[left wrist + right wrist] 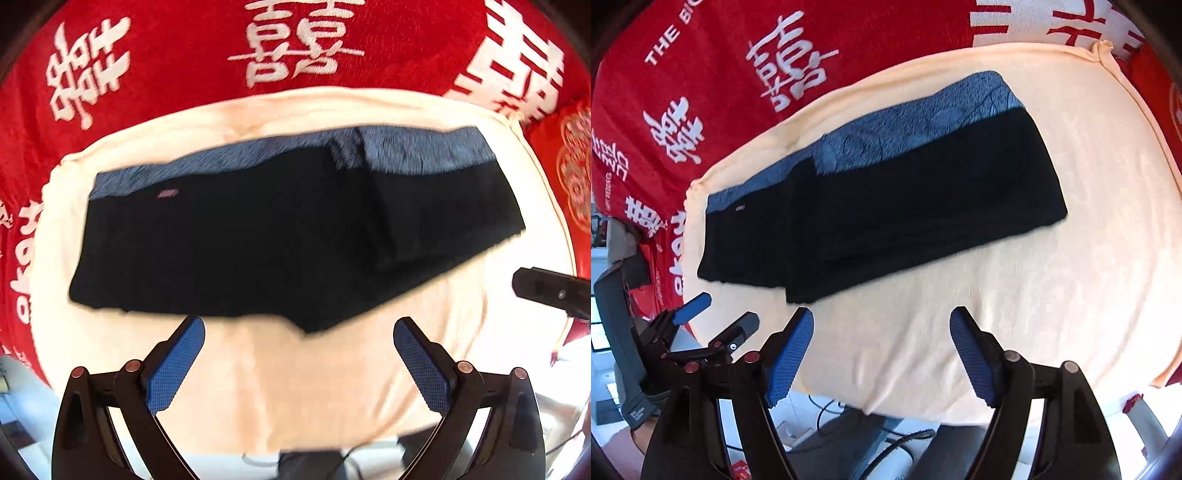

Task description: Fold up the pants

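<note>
Right wrist view: folded black pants with blue-grey fleece lining [905, 192] lie on cream cloth [1052, 258]; right gripper [882, 325] and left gripper [299, 334] both spread wide, empty.

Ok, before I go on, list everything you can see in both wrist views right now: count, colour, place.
pants: one, black with a blue-grey fleecy lining showing along the far edge, folded, lying flat on the cream cloth.
cream cloth: one, pale peach-cream, spread under the pants, its near edge hanging over.
red cover: one, red with white characters and lettering, beneath and beyond the cream cloth.
cables and clutter: several, dark and white, below the cloth's near edge; too blurred to name.
left tool: one, black with blue pads, jaws wide apart, nothing between them, above the near cloth.
right tool: one, black with blue pads, jaws apart, empty, to the right of the left tool.
</note>
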`<state>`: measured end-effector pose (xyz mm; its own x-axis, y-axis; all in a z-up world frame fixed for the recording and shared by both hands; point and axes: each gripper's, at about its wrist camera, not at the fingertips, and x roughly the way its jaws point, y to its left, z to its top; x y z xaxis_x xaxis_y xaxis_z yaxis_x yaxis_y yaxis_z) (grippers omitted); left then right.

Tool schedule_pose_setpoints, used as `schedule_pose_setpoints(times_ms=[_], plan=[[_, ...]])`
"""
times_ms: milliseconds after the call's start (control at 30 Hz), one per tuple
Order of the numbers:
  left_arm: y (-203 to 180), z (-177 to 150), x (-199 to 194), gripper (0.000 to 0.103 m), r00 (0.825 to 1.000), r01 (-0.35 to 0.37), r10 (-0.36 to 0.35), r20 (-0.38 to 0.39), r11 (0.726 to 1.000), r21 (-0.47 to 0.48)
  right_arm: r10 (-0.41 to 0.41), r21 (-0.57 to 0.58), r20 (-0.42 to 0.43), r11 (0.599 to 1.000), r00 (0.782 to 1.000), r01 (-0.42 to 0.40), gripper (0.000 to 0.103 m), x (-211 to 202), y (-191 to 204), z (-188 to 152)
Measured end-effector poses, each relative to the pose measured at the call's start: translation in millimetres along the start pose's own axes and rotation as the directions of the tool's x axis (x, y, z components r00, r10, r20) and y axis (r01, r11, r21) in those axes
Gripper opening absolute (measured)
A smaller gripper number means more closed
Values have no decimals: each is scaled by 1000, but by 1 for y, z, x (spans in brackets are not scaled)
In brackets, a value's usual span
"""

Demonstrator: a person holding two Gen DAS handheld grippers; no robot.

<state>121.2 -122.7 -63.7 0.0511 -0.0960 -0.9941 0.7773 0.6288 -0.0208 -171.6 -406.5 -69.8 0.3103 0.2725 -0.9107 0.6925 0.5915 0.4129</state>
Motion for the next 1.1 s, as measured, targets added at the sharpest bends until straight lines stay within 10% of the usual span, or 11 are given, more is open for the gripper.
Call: schedule_pose_setpoints(times_ms=[600,1100], plan=[[14,-35,-105,103,997,-43,28,74,976,213,-106,-45,105,993,989,111,84,-100,63,-53],[13,-17,-129,103,990,-21,0,139,988,151,-153,-4,172,988,973,156,84,-133,64,-58]])
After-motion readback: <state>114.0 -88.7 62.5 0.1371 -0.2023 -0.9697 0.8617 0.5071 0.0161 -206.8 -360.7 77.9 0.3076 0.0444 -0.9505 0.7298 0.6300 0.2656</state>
